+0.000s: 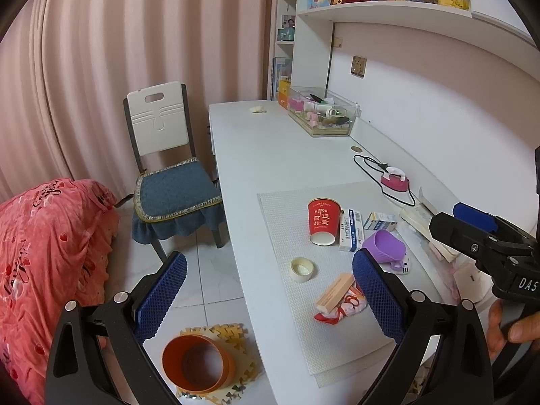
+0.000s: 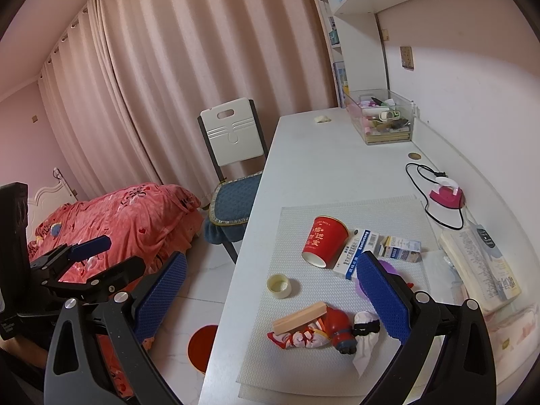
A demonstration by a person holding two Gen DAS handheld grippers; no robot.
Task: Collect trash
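A: Hovering over the desk (image 1: 270,155) edge, both claws empty. Left gripper (image 1: 270,297) is spread wide with nothing between its pads; right gripper (image 2: 271,298) is the same, blue pads well apart. Reads as a pre-grasp survey, nothing picked yet.

B: Where's the bin?

A: Orange bin (image 1: 197,366) on the floor, below and just left of the left claw, mouth tipped toward the camera on a foam puzzle mat (image 1: 236,337). It sits right at the desk's near side, my guess so trash can go straight off the edge. From the right claw it's low and between the fingers, mostly hidden by the desk.

B: Trash candidates, big to small?

A: All on the white placemat (image 2: 337,216) ahead of the claws. Red paper cup (image 2: 324,241) lies on its side, mouth toward us, ahead and centre. Blue-white medicine box (image 2: 357,253) touches it on the right, and a smaller carton (image 2: 401,249) lies beyond that. Crumpled red-white wrapper (image 2: 300,337) is nearest, just inside the right claw's right finger, with a wooden block (image 2: 300,317) resting on top. Tape roll (image 2: 279,285) stands alone between the fingers.

B: And non-trash?

A: Likely the purple cup (image 1: 388,246), the red figurine (image 2: 341,330) beside the wrapper and the pink mini iron (image 2: 447,195) far right. These stay.

B: First pick?

A: Probably cup: open rim, clear of clutter. Wrapper is pinned under the block, so it's riskier.
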